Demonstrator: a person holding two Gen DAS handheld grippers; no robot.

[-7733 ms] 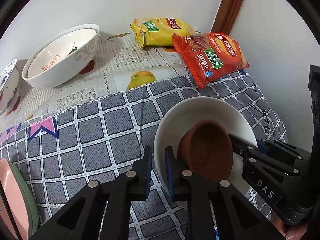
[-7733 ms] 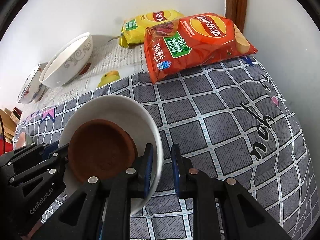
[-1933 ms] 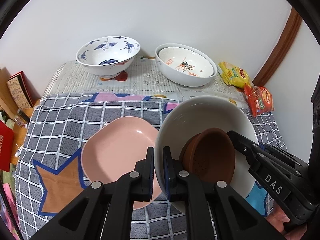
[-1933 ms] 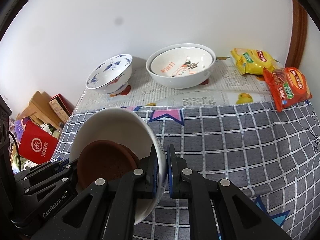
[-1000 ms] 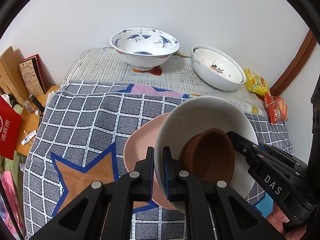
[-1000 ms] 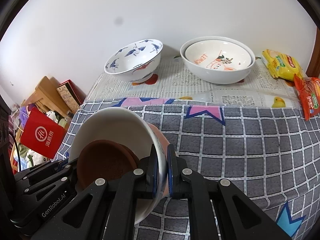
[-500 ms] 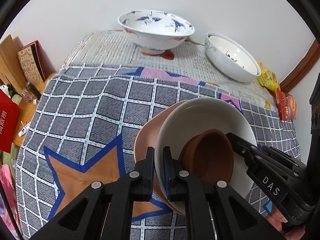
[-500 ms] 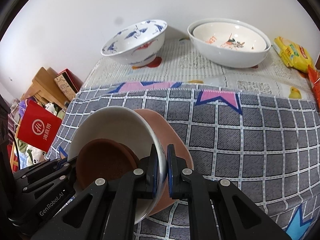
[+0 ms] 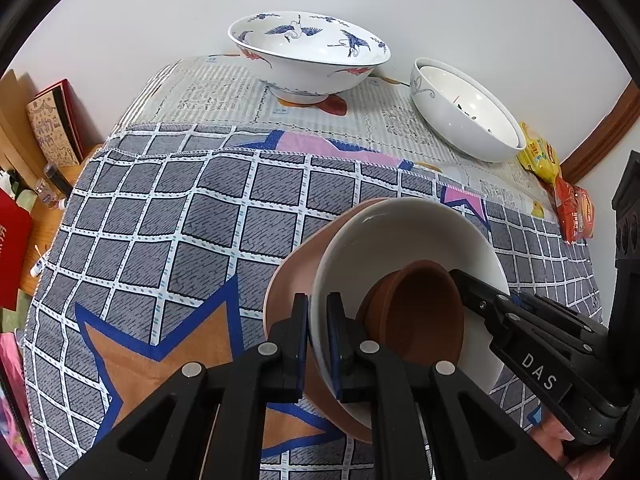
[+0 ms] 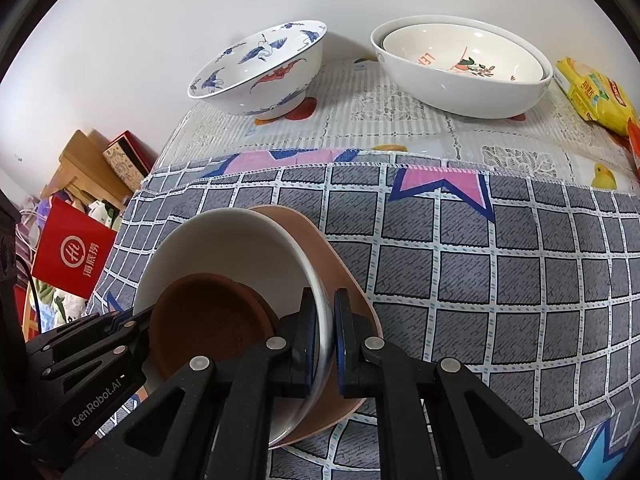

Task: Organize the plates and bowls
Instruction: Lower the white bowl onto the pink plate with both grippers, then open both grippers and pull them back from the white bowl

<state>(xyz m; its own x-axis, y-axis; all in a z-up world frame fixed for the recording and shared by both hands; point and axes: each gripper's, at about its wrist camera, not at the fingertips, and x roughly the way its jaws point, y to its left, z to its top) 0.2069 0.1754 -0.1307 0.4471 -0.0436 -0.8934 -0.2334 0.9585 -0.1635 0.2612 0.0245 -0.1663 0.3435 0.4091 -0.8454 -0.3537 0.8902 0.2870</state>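
Both grippers hold one white bowl by opposite rims. My left gripper is shut on its left rim, my right gripper is shut on its right rim. A small brown dish lies tilted inside the white bowl; the dish also shows in the right wrist view. The bowl is right over a pink plate that lies on the checked cloth, its edge showing in the right wrist view. I cannot tell whether the bowl touches the plate.
A blue-patterned bowl and two nested white bowls stand at the back by the wall. Snack bags lie at the far right. Boxes and a red bag sit beside the table's left edge.
Both grippers carried the white bowl with the brown dish leftward from near the snack bags, then down over the pink plate. Their grip on the rims has not changed.
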